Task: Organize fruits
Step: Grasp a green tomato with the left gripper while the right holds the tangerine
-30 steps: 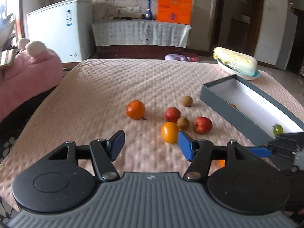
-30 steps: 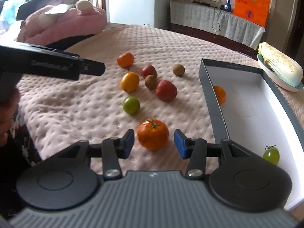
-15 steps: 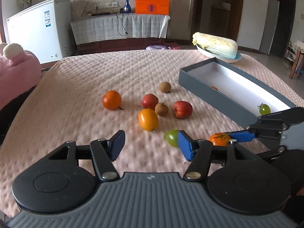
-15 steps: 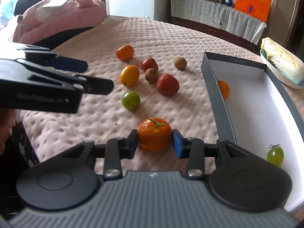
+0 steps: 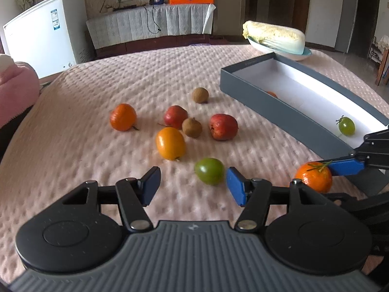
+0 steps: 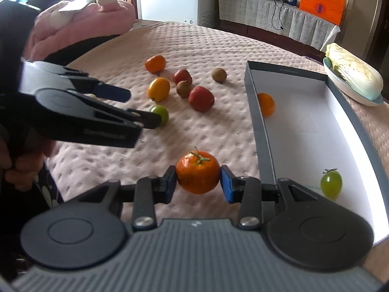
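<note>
A: Which step is in hand?

B: The right tool [image 6: 198, 182] is clamped on the stemmed orange fruit [image 6: 197, 175], its jaws having just closed onto it, one pad on each side. It sits low and centre in the right wrist view, just left of the grey box [image 6: 257, 121]. The step looks like a pickup for the box.

A: And the left tool?

B: The left tool [image 5: 193, 186] has its jaws apart and nothing between them. The green fruit [image 5: 209, 171] lies on the bench [image 5: 97, 146] just ahead of the gap, close to the right-hand blue pad.

A: What does the next move call for?

B: Probably lifting the orange fruit over the near wall of the box and setting it on the white floor, where an orange fruit [image 6: 266, 104] and a green tomato [image 6: 331, 185] already lie. The left tool would need to shift right to straddle the green fruit.

A: Anything in the way?

B: The box wall is right beside the held fruit. Further up the frame, a yellow fruit [image 5: 170, 143], two red ones, two brown ones and another orange one wait. The cabbage [image 5: 274, 36] in its dish sits beyond the box.
</note>
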`<move>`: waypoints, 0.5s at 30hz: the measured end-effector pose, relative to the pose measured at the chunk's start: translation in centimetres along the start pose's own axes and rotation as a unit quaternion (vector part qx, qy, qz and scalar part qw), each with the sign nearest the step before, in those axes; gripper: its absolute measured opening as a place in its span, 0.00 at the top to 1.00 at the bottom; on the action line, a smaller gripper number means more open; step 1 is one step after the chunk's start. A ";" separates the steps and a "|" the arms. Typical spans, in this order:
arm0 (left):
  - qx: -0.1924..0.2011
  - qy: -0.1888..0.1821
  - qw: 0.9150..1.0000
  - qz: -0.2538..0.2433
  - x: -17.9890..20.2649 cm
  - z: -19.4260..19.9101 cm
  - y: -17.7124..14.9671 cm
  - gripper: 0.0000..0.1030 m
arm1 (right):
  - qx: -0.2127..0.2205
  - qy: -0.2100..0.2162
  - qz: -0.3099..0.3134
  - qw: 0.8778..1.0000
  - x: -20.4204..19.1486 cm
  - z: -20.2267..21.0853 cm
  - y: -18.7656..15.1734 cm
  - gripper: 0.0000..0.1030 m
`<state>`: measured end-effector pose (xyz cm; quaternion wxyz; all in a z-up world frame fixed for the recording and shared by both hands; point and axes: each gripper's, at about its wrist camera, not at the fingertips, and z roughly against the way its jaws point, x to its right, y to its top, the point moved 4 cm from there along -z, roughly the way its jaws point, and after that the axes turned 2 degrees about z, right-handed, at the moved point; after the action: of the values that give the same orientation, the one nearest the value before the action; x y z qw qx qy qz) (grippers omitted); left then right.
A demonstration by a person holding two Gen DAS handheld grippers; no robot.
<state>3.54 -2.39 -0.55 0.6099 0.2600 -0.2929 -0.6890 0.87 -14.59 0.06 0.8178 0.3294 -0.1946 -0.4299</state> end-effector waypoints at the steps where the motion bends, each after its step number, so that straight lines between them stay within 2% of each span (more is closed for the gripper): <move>1: -0.004 0.000 1.000 0.003 0.1 -0.3 0.0 0.36 | 0.000 0.000 0.000 1.000 0.0 0.1 -0.1 0.60; 5: -0.016 -0.001 1.000 0.011 0.5 -1.4 0.0 0.36 | 0.002 0.001 0.001 1.000 0.2 0.2 -0.1 0.60; 13: -0.007 -0.002 1.000 0.010 1.0 -2.1 0.1 0.41 | 0.005 0.001 -0.002 1.000 0.5 0.4 -0.1 0.60; 15: -0.004 -0.005 1.000 0.007 1.2 -2.1 0.2 0.52 | 0.006 0.002 -0.002 1.000 0.5 0.4 0.0 0.60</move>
<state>5.05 -3.74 -1.86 0.6138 0.2518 -0.2952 -0.6876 0.89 -15.15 0.33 0.8154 0.3359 -0.1948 -0.4294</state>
